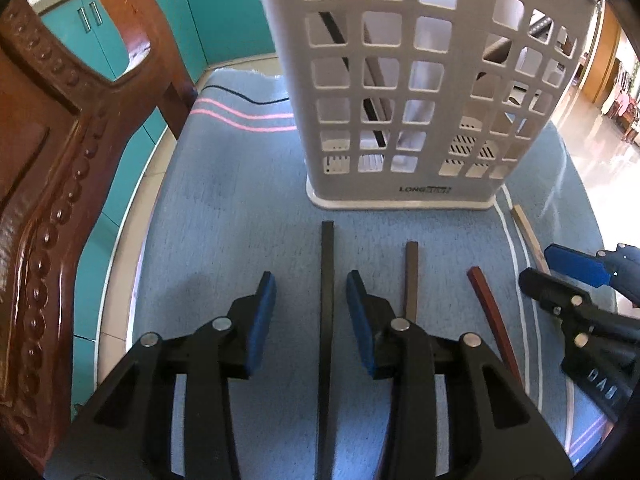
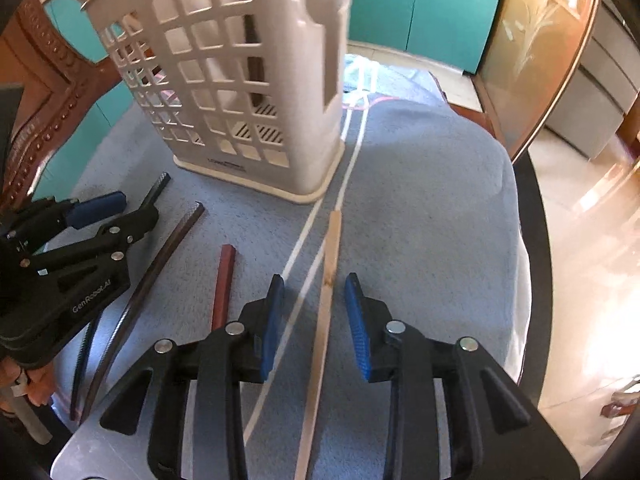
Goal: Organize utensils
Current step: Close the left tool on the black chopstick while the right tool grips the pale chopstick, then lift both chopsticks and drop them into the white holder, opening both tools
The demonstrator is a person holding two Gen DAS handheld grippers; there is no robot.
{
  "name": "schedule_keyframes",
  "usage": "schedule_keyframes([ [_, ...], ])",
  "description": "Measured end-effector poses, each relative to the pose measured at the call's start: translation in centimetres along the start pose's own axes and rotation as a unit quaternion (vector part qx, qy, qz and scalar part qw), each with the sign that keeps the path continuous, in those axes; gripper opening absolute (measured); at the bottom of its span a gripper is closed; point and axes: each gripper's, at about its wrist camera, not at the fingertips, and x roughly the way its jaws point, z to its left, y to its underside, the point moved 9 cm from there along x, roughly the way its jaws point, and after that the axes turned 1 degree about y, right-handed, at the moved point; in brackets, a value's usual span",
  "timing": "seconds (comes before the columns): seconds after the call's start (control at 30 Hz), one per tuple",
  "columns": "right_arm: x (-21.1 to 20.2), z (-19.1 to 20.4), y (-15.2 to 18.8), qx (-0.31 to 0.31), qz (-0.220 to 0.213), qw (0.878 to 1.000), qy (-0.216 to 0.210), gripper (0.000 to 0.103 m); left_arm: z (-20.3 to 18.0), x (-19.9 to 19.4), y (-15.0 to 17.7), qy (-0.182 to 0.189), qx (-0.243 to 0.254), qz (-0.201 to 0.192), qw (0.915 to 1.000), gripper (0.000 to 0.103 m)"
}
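Your right gripper [image 2: 314,328] has its jaws apart astride the pale chopstick [image 2: 326,292], which runs lengthwise between them toward the holder [image 2: 256,80]. Your left gripper [image 1: 312,320], jaws also apart, straddles the black chopstick [image 1: 327,280] on the tabletop.

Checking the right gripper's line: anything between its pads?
Yes, in the right wrist view the pale wooden chopstick lies on the blue cloth between the right gripper pads, untouched.

A white lattice basket [image 1: 400,80] stands on a blue cloth [image 1: 240,220] with pink and white stripes. Chopsticks: black [image 1: 327,280], brown [image 1: 411,276], red [image 1: 490,304], pale wood [image 2: 330,256]. Teal cabinets [image 1: 224,12] behind.
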Motion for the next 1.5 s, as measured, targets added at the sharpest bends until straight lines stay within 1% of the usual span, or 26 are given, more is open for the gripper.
schedule_keyframes([
  [0.03, -0.1, 0.5, 0.1, -0.002, 0.0, 1.0, 0.001, 0.032, -0.2, 0.0, -0.2, -0.002, 0.001, 0.0, 1.0, 0.037],
  [0.1, -0.1, 0.9, 0.2, -0.002, 0.001, 1.0, -0.005, 0.028, -0.6, 0.0, -0.3, -0.004, 0.006, -0.001, 1.0, 0.037],
  [0.13, -0.1, 1.2, 0.2, -0.001, 0.002, 1.0, -0.01, 0.021, -0.7, 0.0, -0.3, -0.002, 0.009, 0.0, 1.0, 0.035],
  [0.17, -0.2, 1.3, 0.3, 0.0, 0.004, 1.0, -0.016, 0.015, -0.7, 0.0, -0.3, 0.004, 0.009, 0.002, 1.0, 0.03],
  [0.2, -0.3, 1.3, 0.4, 0.003, 0.005, 1.0, -0.021, 0.012, -0.8, 0.0, -0.4, 0.012, 0.01, 0.005, 0.9999, 0.027],
  [0.23, -0.4, 1.4, 0.4, 0.005, 0.006, 1.0, -0.025, 0.007, -1.1, -0.1, -0.3, 0.015, 0.012, 0.009, 0.9998, 0.017],
  [0.27, -0.4, 1.5, 0.3, 0.008, 0.008, 0.999, -0.031, 0.006, -1.3, -0.2, -0.2, 0.02, 0.013, 0.014, 0.9996, 0.007],
  [0.33, -0.7, 1.8, 0.5, 0.013, 0.01, 0.998, -0.054, 0.006, -1.8, -0.5, 0.1, 0.023, 0.015, 0.017, 0.9995, 0.007],
  [0.37, -1.0, 1.8, 0.5, 0.01, 0.006, 0.998, -0.055, 0.006, -2.0, -0.6, 0.2, 0.029, 0.013, 0.017, 0.9993, 0.007],
  [0.47, -3.2, 2.0, -0.3, -0.005, -0.025, 0.998, -0.055, 0.006, -2.2, -1.6, 0.2, 0.053, 0.0, 0.01, 0.9985, 0.007],
  [0.57, -6.9, 2.2, -1.0, -0.016, -0.073, 0.995, -0.067, 0.006, -2.2, -4.4, -0.6, 0.06, -0.001, -0.027, 0.9978, 0.007],
  [0.6, -8.7, 2.3, -1.3, -0.022, -0.097, 0.992, -0.074, 0.006, -2.2, -5.9, -0.9, 0.065, -0.002, -0.045, 0.9969, 0.007],
  [0.67, -11.4, 2.4, -1.5, -0.029, -0.129, 0.987, -0.088, 0.006, -2.2, -8.4, -1.3, 0.075, 0.001, -0.074, 0.9945, 0.007],
  [0.7, -13.3, 2.4, -1.5, -0.035, -0.148, 0.984, -0.097, 0.006, -2.2, -10.4, -1.6, 0.081, 0.004, -0.095, 0.9922, 0.007],
  [0.8, -16.9, 2.0, -0.8, -0.043, -0.173, 0.977, -0.118, 0.006, -2.1, -15.3, -2.0, 0.094, 0.009, -0.142, 0.9853, 0.007],
  [0.83, -18.6, 1.9, -0.6, -0.042, -0.183, 0.973, -0.134, 0.006, -2.1, -16.6, -2.2, 0.097, 0.011, -0.154, 0.9833, 0.007],
  [0.93, -22.2, 1.3, -1.1, -0.035, -0.216, 0.963, -0.154, 0.006, -1.4, -21.7, -3.1, 0.1, 0.014, -0.201, 0.9743, 0.007],
  [1.0, -24.5, 0.7, -2.1, -0.026, -0.241, 0.957, -0.162, 0.006, -0.3, -24.8, -3.8, 0.104, 0.009, -0.227, 0.9683, 0.007],
  [1.1, -28.1, 0.3, -4.8, -0.003, -0.276, 0.942, -0.191, 0.007, 0.8, -29.2, -5.7, 0.111, 0.002, -0.265, 0.9578, 0.007],
  [1.17, -30.9, -0.1, -7.4, 0.012, -0.313, 0.927, -0.206, 0.007, 1.4, -31.6, -7.4, 0.115, -0.006, -0.288, 0.9508, 0.007],
  [1.23, -32.5, -0.8, -9.6, 0.031, -0.339, 0.917, -0.206, 0.007, 2.0, -33.2, -9.5, 0.125, -0.019, -0.306, 0.9438, 0.007],
  [1.3, -33.5, -1.9, -12.0, 0.059, -0.364, 0.911, -0.185, 0.007, 2.7, -34.4, -11.4, 0.127, -0.037, -0.322, 0.9376, 0.007],
  [1.37, -33.7, -2.7, -13.5, 0.085, -0.387, 0.904, -0.16, 0.007, 3.4, -35.0, -12.6, 0.13, -0.054, -0.333, 0.9324, 0.007],
  [1.4, -33.6, -3.2, -14.1, 0.102, -0.398, 0.899, -0.15, 0.007, 3.8, -35.2, -13.0, 0.132, -0.064, -0.339, 0.9295, 0.007],
  [1.47, -33.1, -3.6, -14.8, 0.125, -0.412, 0.892, -0.141, 0.007, 4.9, -34.3, -14.1, 0.128, -0.095, -0.35, 0.9229, 0.007],
  [1.5, -32.6, -3.6, -14.9, 0.131, -0.415, 0.89, -0.137, 0.007, 5.3, -34.0, -14.5, 0.128, -0.103, -0.353, 0.9211, 0.007],
])
